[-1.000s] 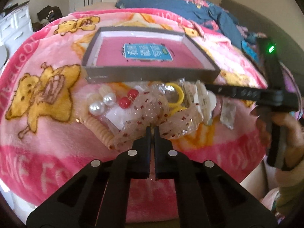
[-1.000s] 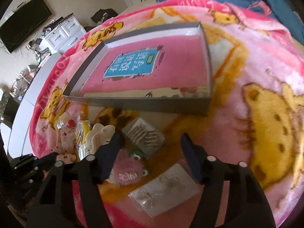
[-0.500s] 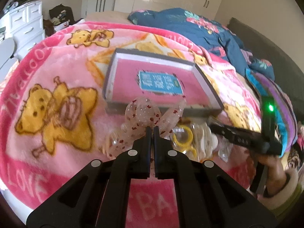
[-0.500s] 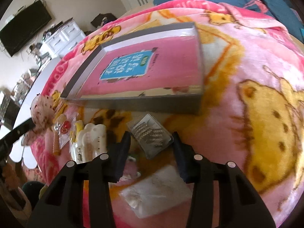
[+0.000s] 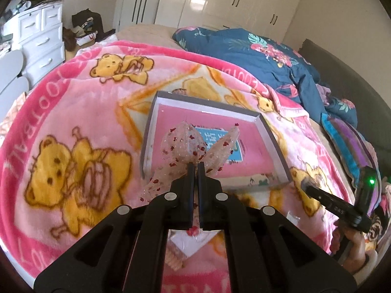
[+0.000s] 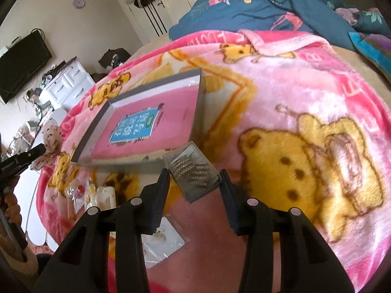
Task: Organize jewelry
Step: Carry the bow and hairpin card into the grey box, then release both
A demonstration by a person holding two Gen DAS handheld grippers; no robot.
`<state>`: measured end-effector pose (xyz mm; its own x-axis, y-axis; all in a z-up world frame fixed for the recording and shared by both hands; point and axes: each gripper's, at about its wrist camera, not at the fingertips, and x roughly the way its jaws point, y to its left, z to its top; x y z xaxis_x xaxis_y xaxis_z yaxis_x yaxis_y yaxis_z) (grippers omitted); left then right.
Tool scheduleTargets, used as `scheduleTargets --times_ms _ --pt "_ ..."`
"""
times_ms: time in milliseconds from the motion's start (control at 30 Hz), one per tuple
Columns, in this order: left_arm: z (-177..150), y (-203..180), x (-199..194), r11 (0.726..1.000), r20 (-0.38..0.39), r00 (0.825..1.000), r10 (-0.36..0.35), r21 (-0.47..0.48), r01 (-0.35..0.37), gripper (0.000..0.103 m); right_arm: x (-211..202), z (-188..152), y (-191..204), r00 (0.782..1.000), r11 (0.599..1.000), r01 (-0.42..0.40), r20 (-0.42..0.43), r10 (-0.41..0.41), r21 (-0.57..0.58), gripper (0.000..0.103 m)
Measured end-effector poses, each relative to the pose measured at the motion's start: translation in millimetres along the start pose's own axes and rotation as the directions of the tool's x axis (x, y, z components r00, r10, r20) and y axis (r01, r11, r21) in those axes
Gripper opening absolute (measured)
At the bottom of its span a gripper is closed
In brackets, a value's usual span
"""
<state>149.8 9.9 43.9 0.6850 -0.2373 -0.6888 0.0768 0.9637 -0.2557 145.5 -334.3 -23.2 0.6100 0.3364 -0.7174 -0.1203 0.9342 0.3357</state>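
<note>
Left wrist view: the left gripper, at lower centre of the frame, has its fingers pressed together on the knot of a sheer bow dotted with red. The bow is held in the air in front of the near left corner of the grey tray, which lies at frame centre on the pink bear blanket. A blue label shows on the tray's pink floor. At the right edge, the right gripper's black body is visible.

Right wrist view: at the left edge, the bow hangs from the left gripper. Small jewelry pieces lie on the blanket at lower left. The tray sits at centre left. At lower centre, the right gripper holds a clear box of hair clips between its fingers, jaws set moderately wide. A flat clear packet lies beneath them.
</note>
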Motion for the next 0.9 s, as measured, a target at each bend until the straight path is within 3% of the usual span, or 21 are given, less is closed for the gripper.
scheduleTargets --times_ms 367,900 --pt "33.9 -4.2 30.0 0.999 0.000 1.000 0.021 0.032 -0.021 0.000 0.4 22.6 22.5 0.999 0.999 -0.015 0.033 0.017 -0.033 0.040" --pt "35.8 9.1 82.9 1.000 -0.066 0.998 0.014 0.026 -0.012 0.000 41.0 49.2 62.4 0.999 0.997 -0.017 0.026 0.019 -0.079 0.039"
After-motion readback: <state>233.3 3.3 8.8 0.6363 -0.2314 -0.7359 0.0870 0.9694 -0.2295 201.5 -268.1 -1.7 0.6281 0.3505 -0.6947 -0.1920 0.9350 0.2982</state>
